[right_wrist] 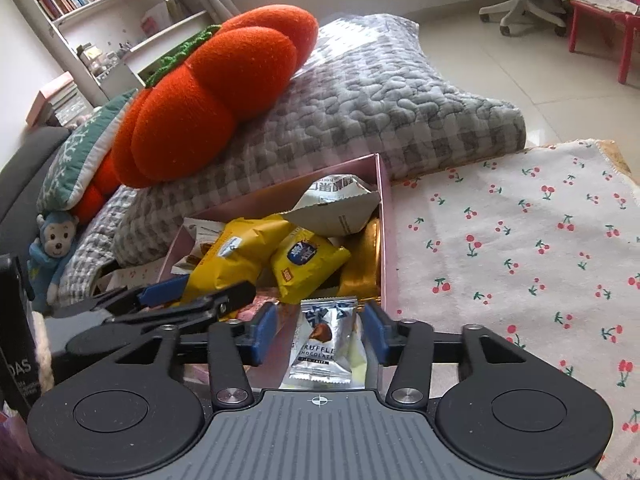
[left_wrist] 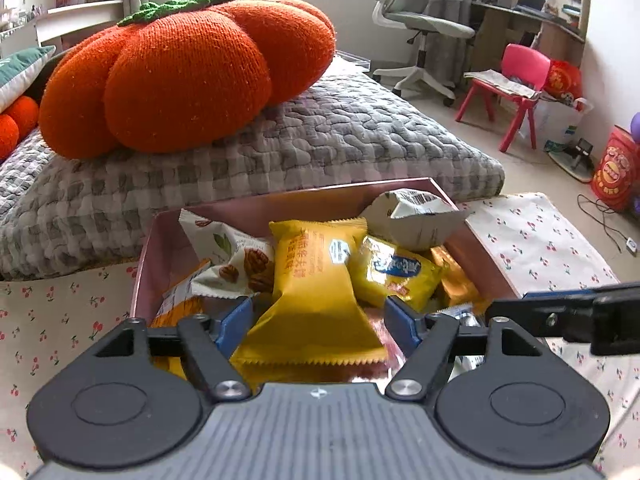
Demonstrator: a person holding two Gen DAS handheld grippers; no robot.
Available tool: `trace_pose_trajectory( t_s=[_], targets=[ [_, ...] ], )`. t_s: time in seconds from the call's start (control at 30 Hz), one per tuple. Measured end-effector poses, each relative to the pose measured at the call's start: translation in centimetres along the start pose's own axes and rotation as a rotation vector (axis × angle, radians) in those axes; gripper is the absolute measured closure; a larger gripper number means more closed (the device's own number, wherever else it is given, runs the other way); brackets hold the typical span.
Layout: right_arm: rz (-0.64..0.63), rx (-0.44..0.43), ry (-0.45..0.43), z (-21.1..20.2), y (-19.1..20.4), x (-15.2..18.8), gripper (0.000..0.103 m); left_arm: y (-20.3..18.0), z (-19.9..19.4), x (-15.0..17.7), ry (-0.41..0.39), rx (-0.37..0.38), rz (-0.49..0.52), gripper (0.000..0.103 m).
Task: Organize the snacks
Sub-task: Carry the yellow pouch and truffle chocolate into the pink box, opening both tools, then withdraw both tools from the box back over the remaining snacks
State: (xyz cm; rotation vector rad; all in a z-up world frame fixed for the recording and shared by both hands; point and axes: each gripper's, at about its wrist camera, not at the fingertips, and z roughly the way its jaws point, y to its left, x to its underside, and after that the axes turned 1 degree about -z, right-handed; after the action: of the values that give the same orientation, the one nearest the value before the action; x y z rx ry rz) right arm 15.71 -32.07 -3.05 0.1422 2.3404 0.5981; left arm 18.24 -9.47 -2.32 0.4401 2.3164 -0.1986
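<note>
A pink box (left_wrist: 280, 204) on the cherry-print cloth holds several snack packets. In the left wrist view my left gripper (left_wrist: 320, 322) is open over the box, its blue pads on either side of a large yellow packet (left_wrist: 316, 288) that lies loose between them. A white nut packet (left_wrist: 228, 260) and a smaller yellow packet (left_wrist: 394, 272) lie beside it. In the right wrist view my right gripper (right_wrist: 320, 330) is open at the box's near right corner (right_wrist: 386, 240), with a silver truffle chocolate packet (right_wrist: 324, 344) between its pads, apparently untouched. The left gripper (right_wrist: 168, 294) shows at left.
A grey quilted cushion (left_wrist: 320, 140) with an orange pumpkin pillow (left_wrist: 188, 72) lies right behind the box. The cherry-print cloth (right_wrist: 520, 248) spreads to the right. A pink chair (left_wrist: 516, 96) and an office chair (left_wrist: 420, 28) stand farther back on the floor.
</note>
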Motion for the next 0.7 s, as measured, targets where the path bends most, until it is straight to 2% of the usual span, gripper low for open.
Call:
trace_pose_trajectory(
  t_s=[0.13,0.57,0.7],
  targets=[
    [-0.022,0.003,0.0,-1.1,0.6,0.3,0.049,0.0,-0.8,0.5,0.006,0.004,-0.019,0.03],
    [-0.087,0.035,-0.018,-4.9,1.9,2.1,0.025,-0.3,-4.2,2.4,0.003,0.005,-0.043,0.017],
    [-0.107,0.051,-0.01,-5.6,2.2,3.0,0.022,-0.5,-5.0,3.5,0.015,-0.002,-0.03,0.016]
  ],
)
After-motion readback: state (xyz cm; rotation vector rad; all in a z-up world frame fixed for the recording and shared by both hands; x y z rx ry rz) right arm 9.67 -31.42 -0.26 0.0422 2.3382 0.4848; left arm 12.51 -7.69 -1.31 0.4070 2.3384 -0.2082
